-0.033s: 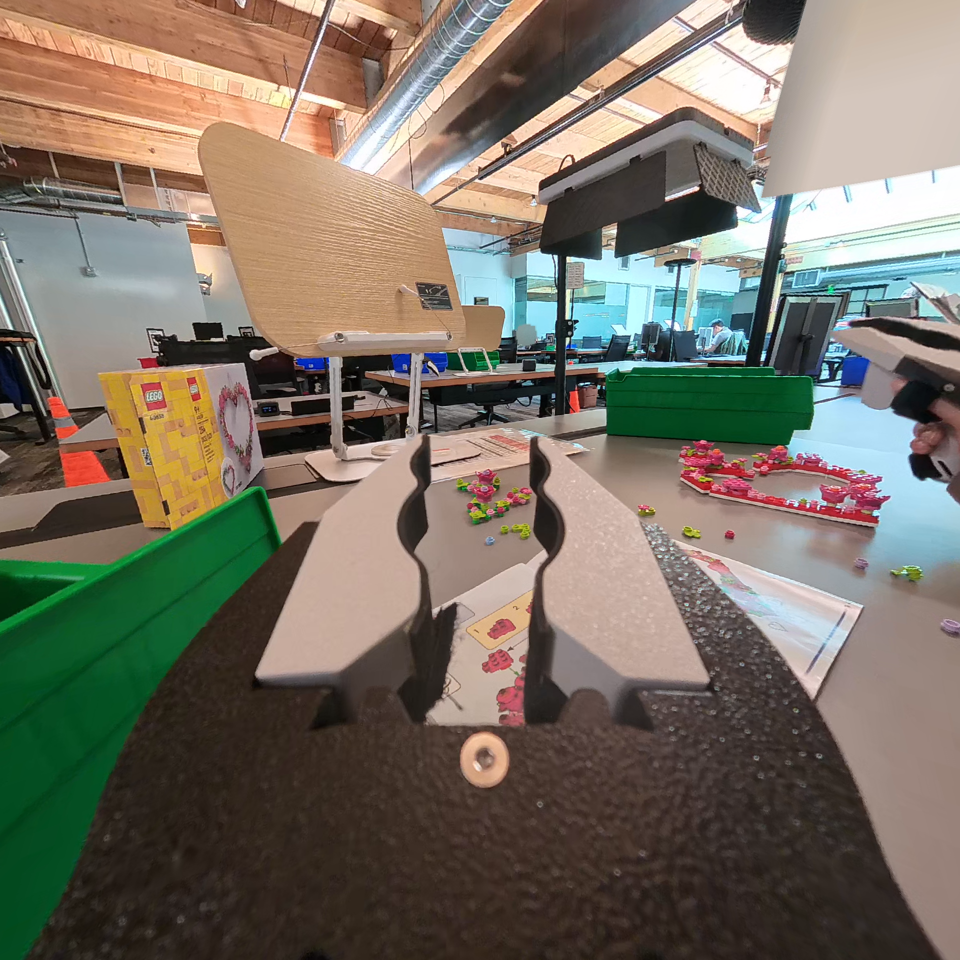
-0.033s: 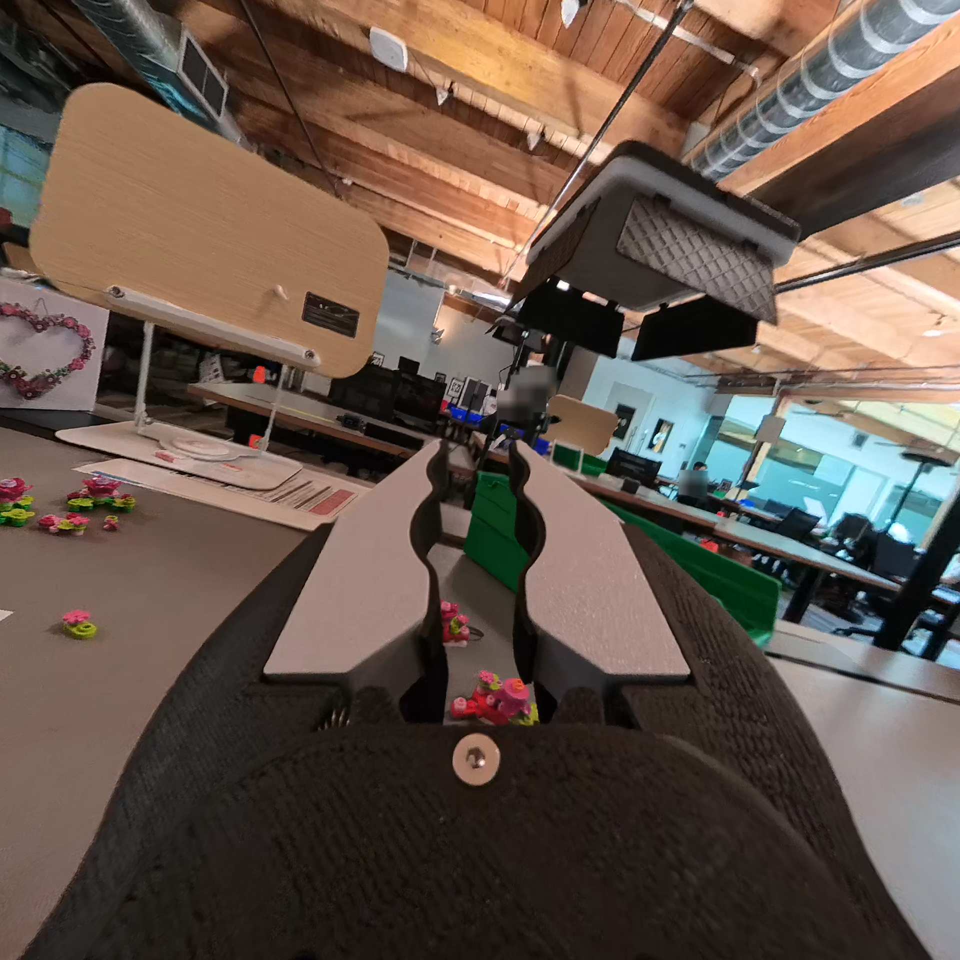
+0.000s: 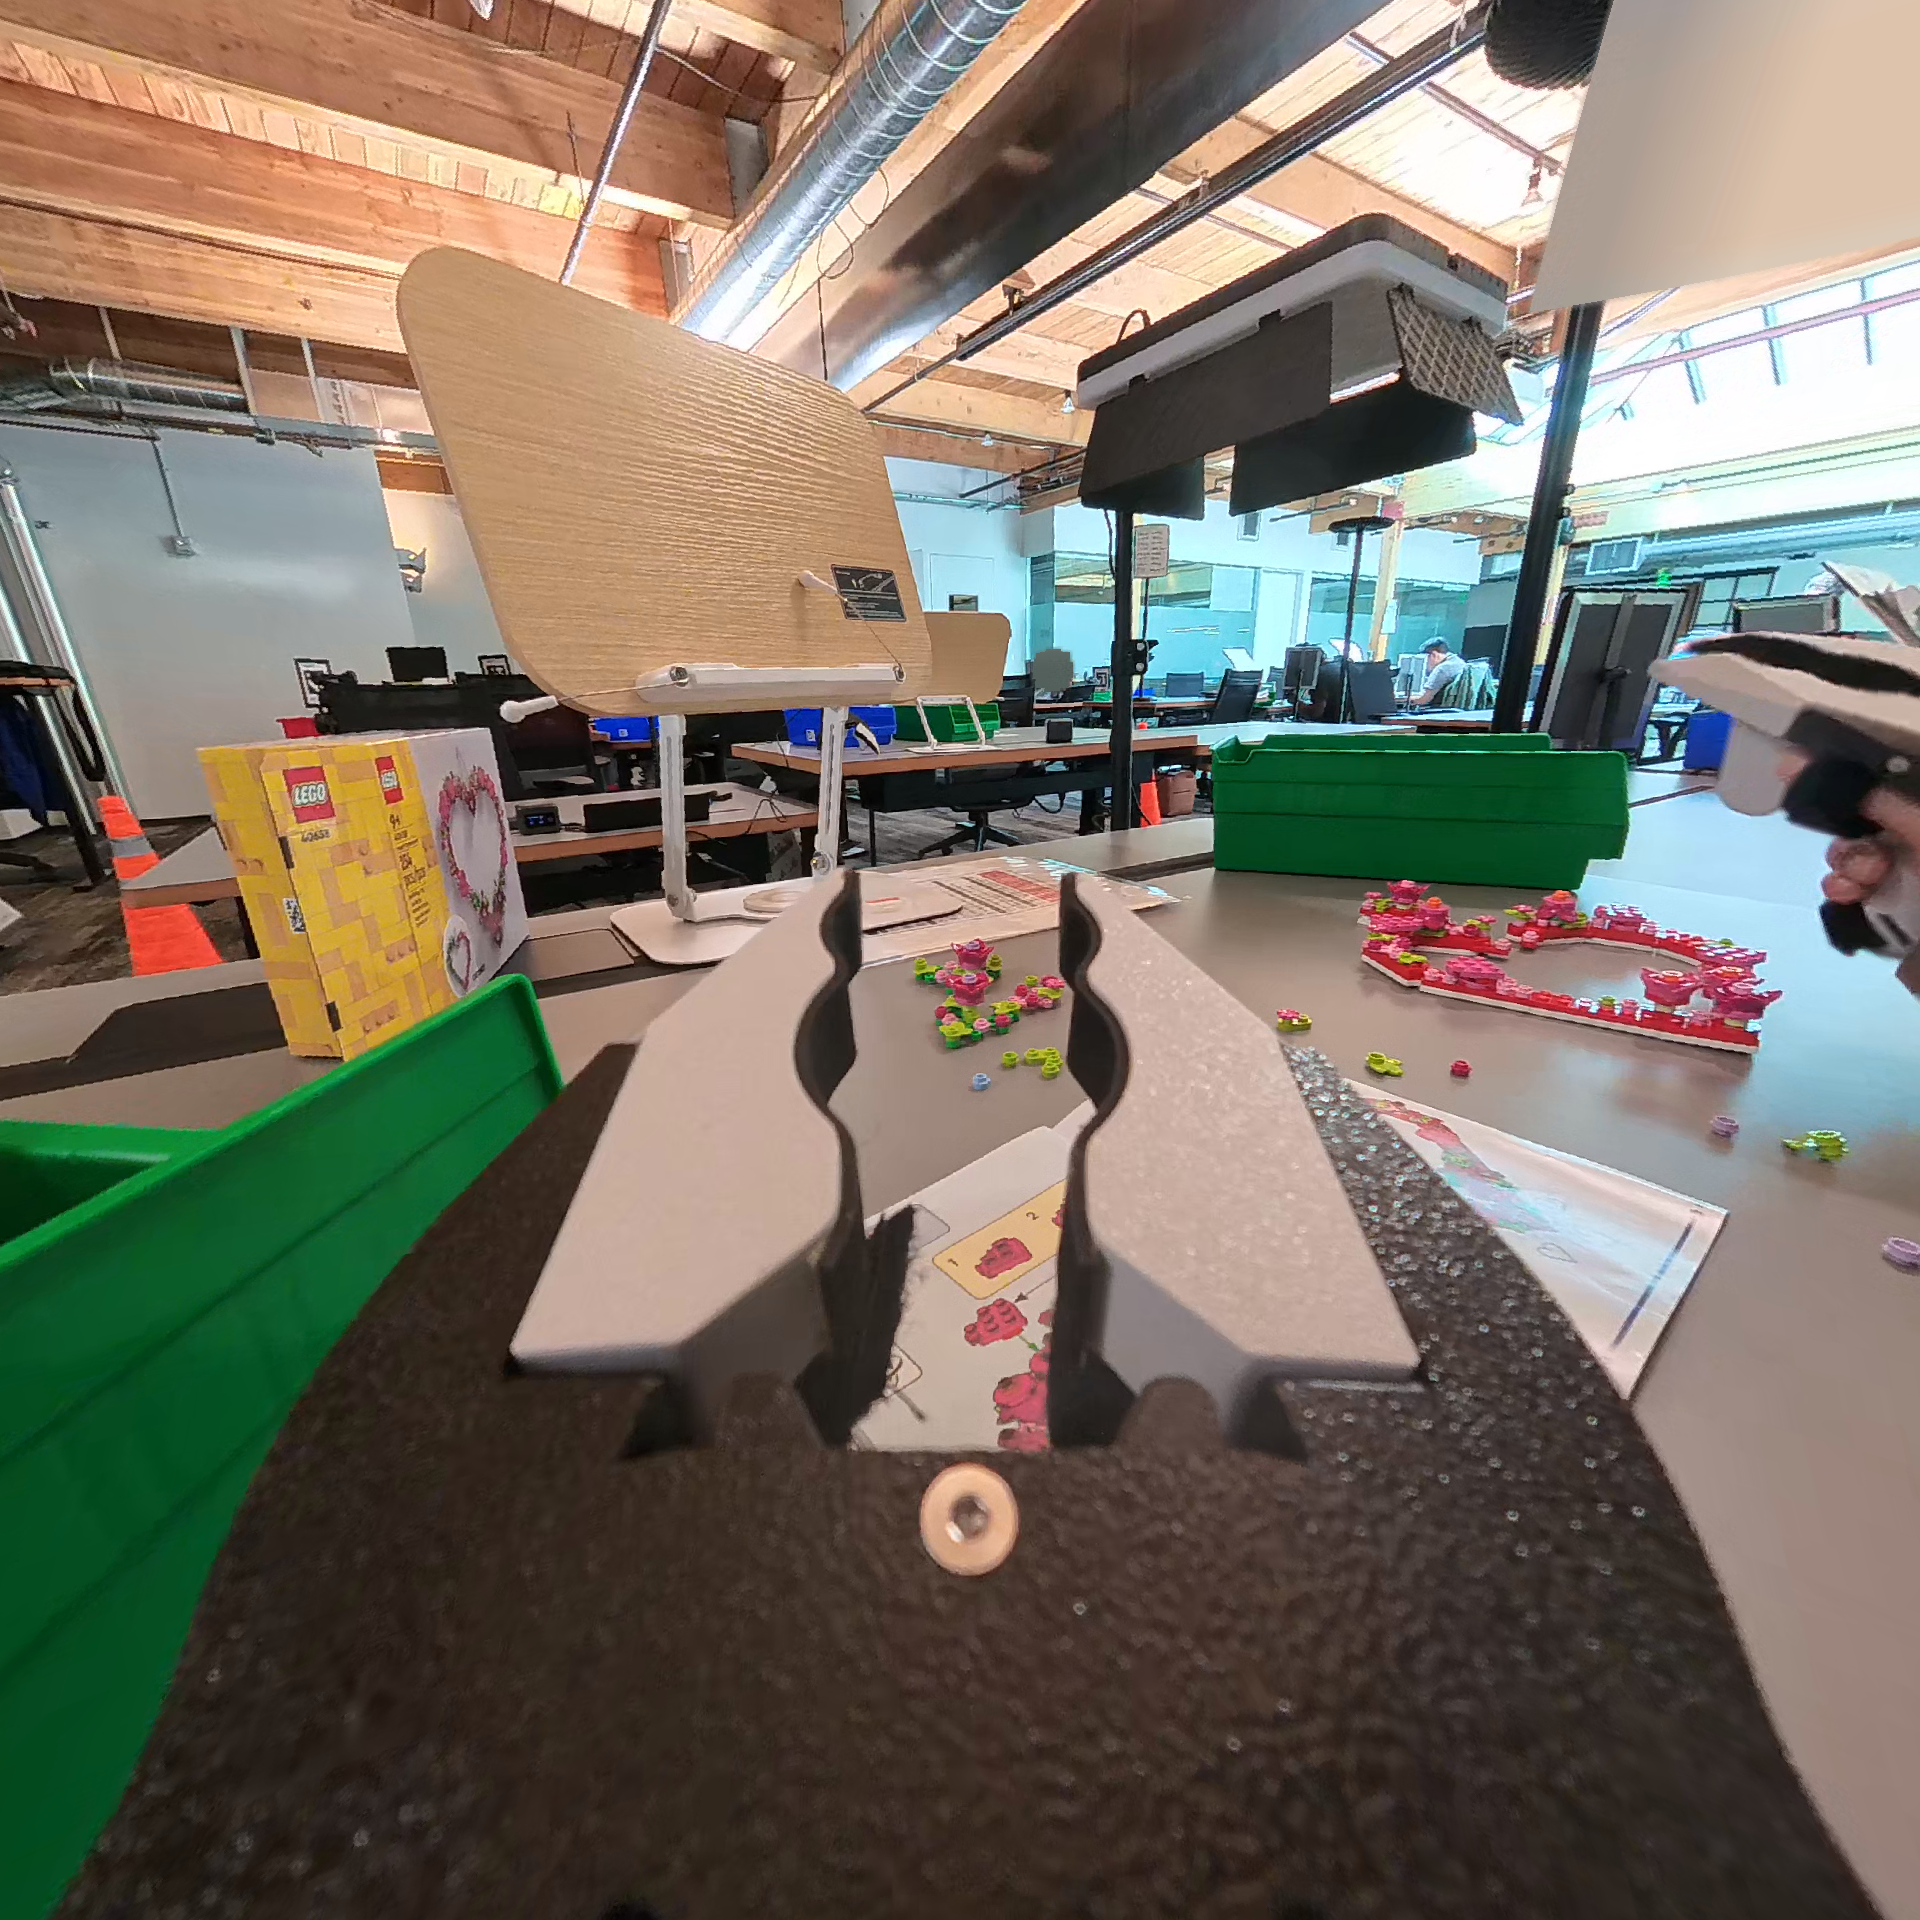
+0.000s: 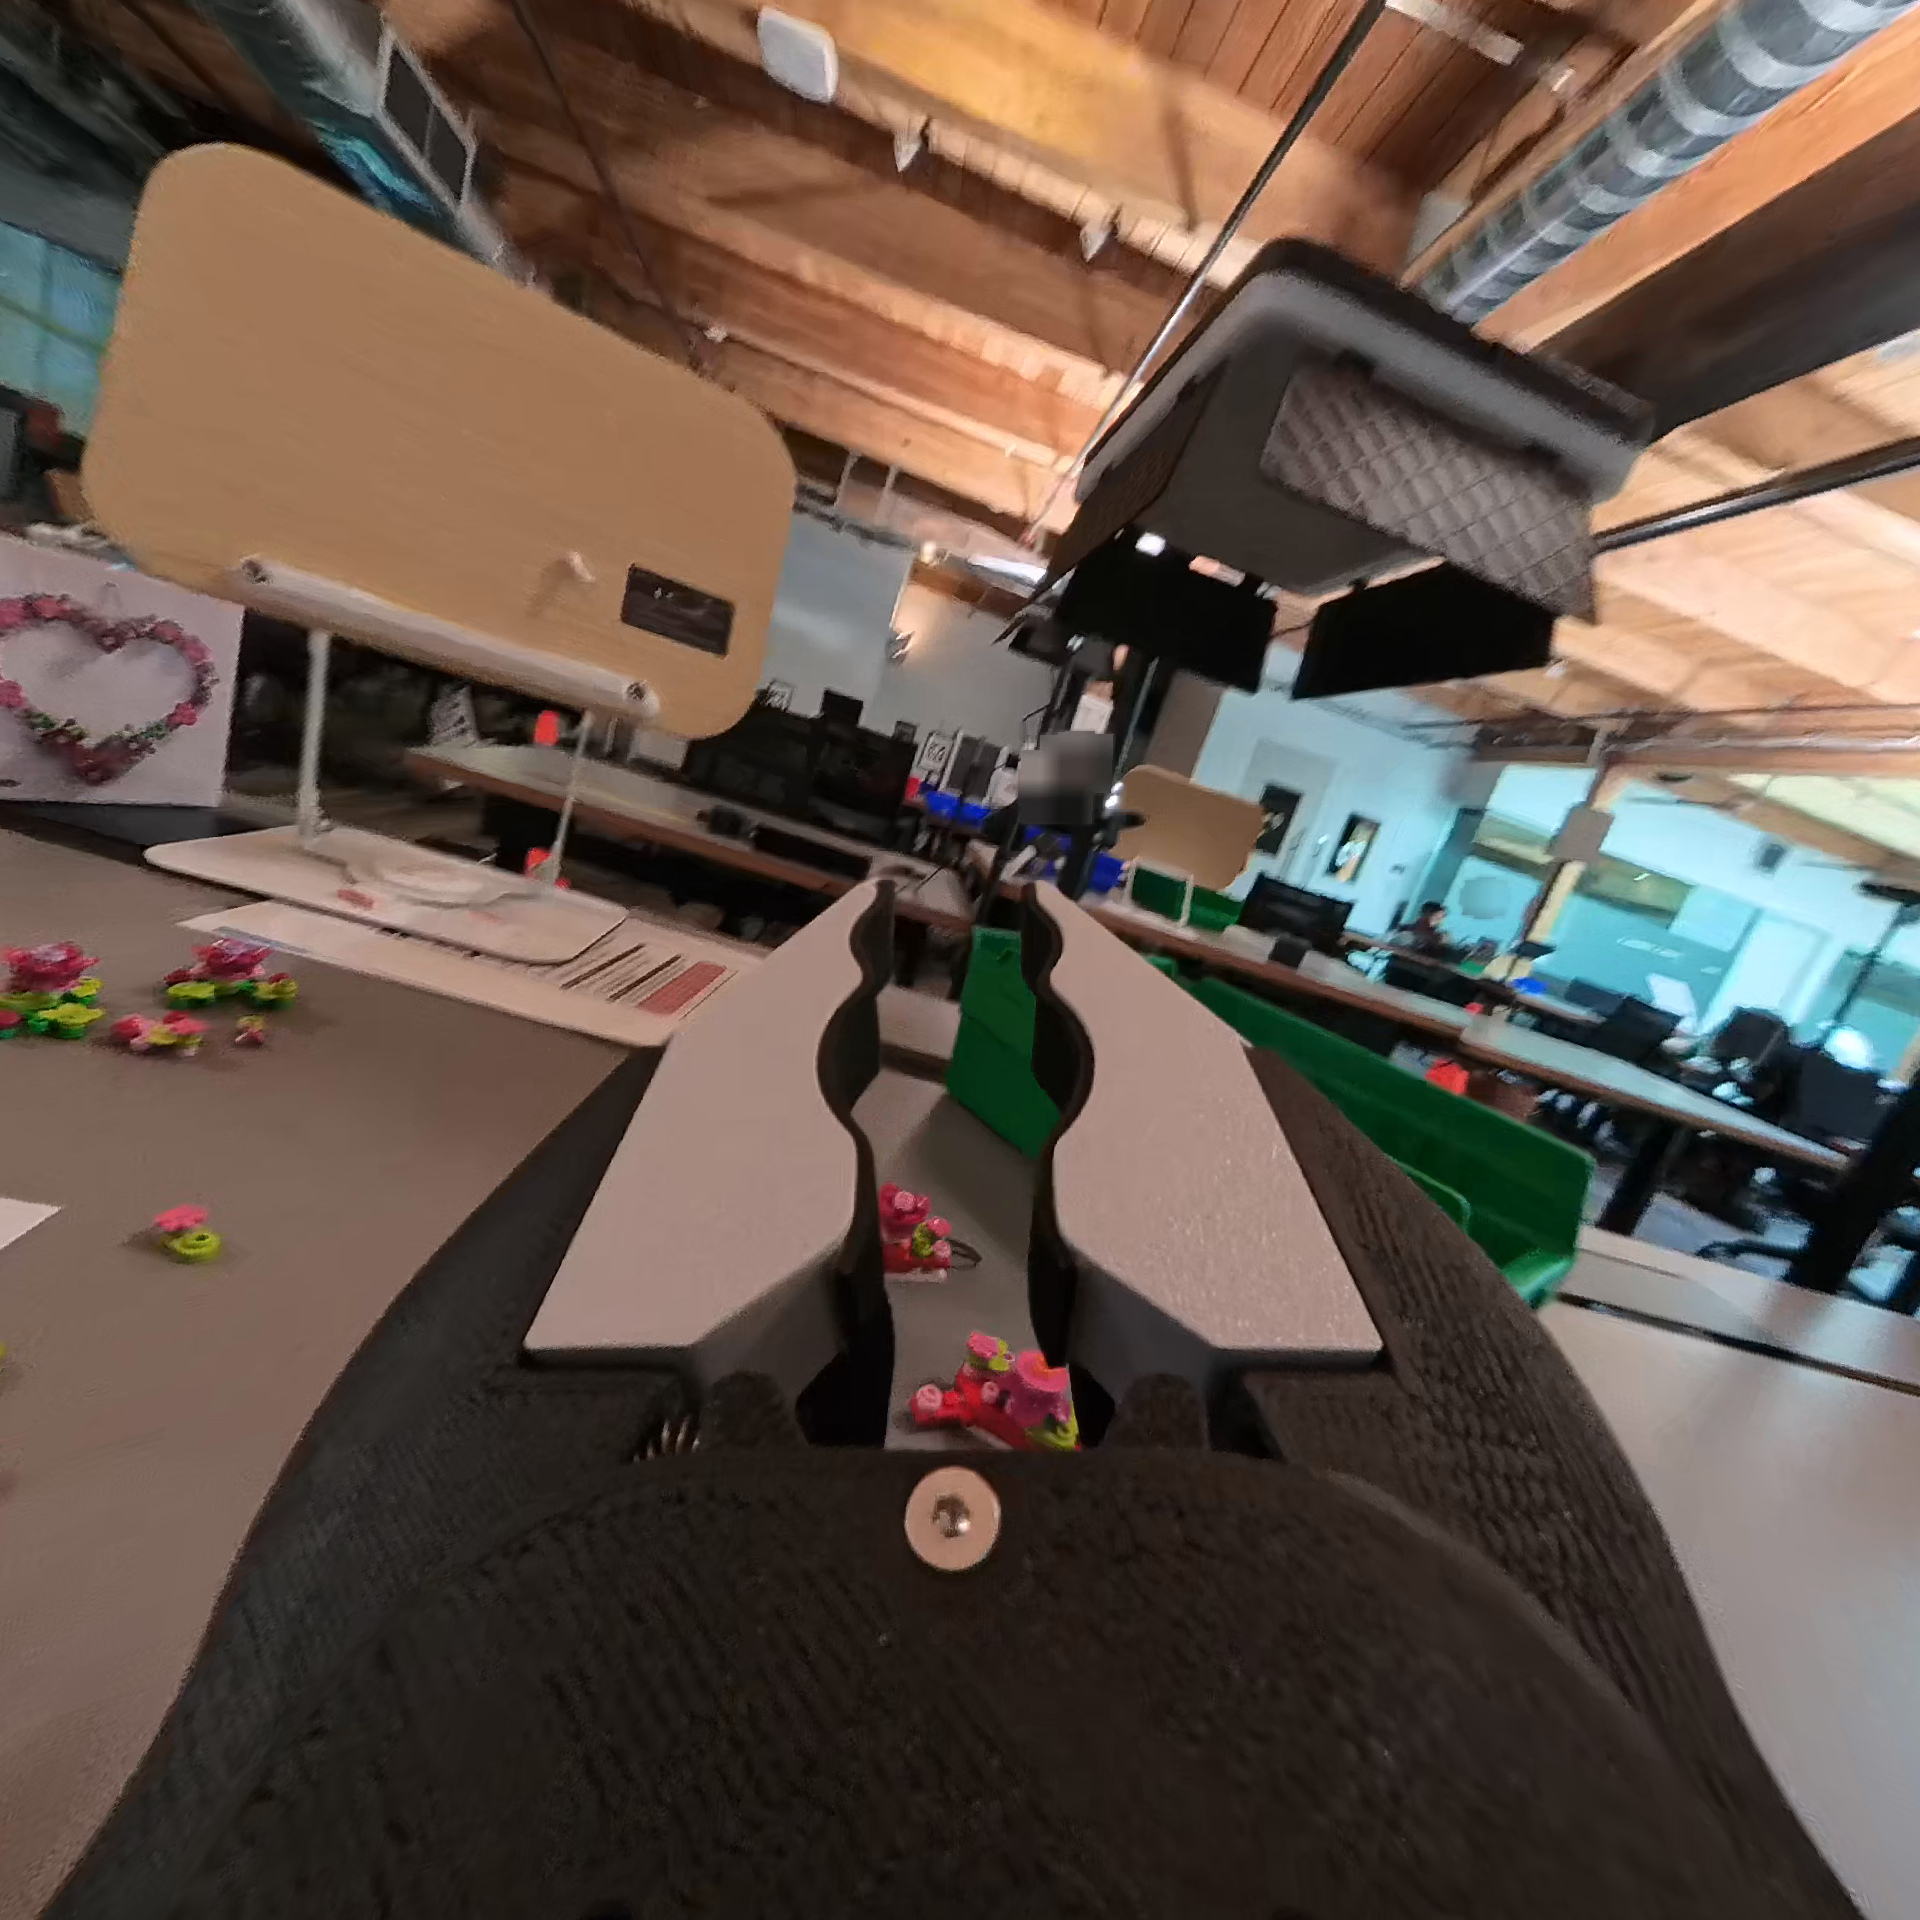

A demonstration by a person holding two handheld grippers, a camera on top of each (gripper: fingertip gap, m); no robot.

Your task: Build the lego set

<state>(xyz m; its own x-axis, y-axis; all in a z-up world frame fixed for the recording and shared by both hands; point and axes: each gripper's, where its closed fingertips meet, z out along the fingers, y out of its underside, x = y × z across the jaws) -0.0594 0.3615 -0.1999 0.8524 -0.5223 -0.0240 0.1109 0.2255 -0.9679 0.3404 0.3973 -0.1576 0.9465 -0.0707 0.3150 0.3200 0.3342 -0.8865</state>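
Note:
A red heart-shaped lego frame [image 3: 1558, 966] with pink flowers lies on the grey table at the right. Loose pink and green flower pieces [image 3: 977, 1003] lie just beyond my left gripper [image 3: 961, 894], which is open and empty, held above the instruction booklet [image 3: 1538, 1226]. My right gripper [image 4: 956, 894] is open with a narrow gap and empty. It hovers over part of the frame [image 4: 997, 1392] and a small flower piece [image 4: 909, 1231], both seen between its fingers. It also shows at the far right of the left wrist view, held by a hand [image 3: 1860, 873].
A green bin [image 3: 260, 1195] stands close at my left, and another green bin [image 3: 1413, 800] stands at the back right. The yellow lego box [image 3: 353, 883] and a wooden book stand [image 3: 665, 488] stand at the table's far side. More flower clusters [image 4: 223, 971] lie left of the right gripper.

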